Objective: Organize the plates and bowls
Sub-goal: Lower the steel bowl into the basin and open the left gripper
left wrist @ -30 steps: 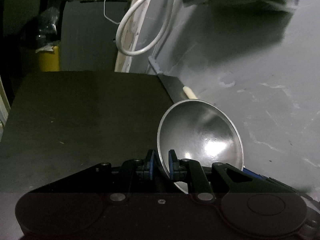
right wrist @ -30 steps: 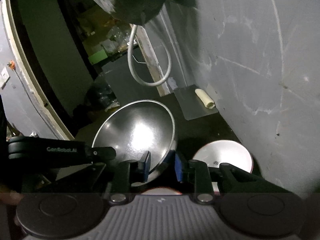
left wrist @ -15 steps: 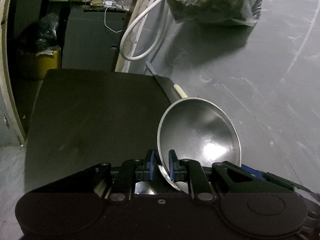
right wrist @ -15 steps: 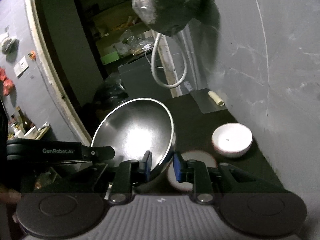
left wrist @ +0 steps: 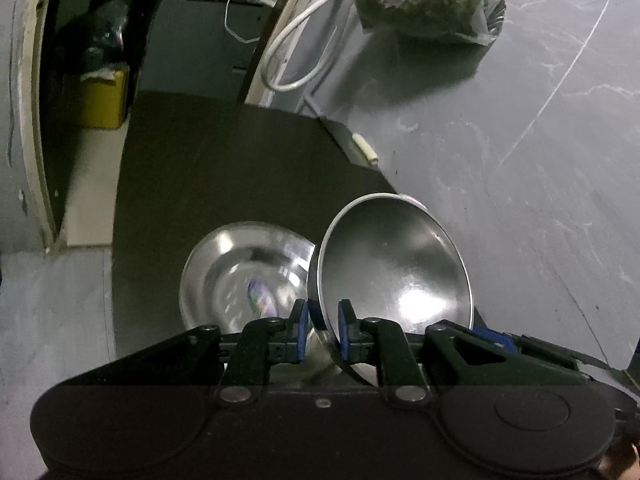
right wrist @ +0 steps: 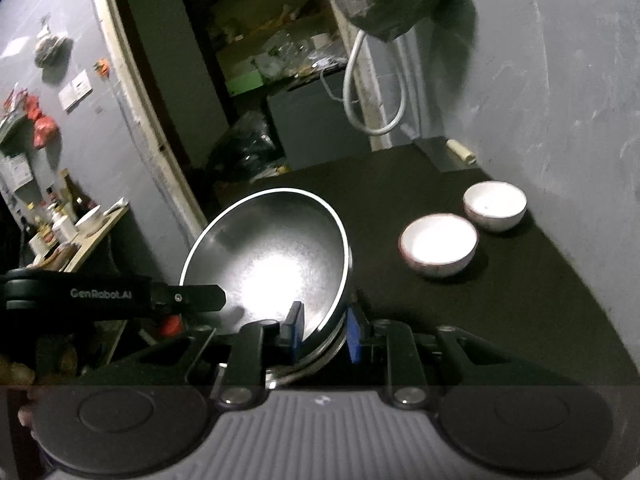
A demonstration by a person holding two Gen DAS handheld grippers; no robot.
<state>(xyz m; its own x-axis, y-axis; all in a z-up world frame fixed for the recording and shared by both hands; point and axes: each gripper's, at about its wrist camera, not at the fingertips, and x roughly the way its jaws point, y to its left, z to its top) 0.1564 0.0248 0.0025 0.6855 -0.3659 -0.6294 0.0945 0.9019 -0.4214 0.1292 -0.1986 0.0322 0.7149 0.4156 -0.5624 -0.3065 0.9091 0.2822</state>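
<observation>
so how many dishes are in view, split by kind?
Steel bowls: 2, held bowl and table bowl
White bowls: 2
Plates: 0
Total: 4, taking the held bowl as the same one in both views. Its rim looks doubled in the right view, so a nested extra can't be ruled out.

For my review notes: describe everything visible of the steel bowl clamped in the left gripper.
The steel bowl is round, shallow and polished metal with a thin bright rim, empty, a light glare low inside. It is tilted steeply on edge above the dark table, the left gripper jaws shut on its lower rim, blue pads either side.
</observation>
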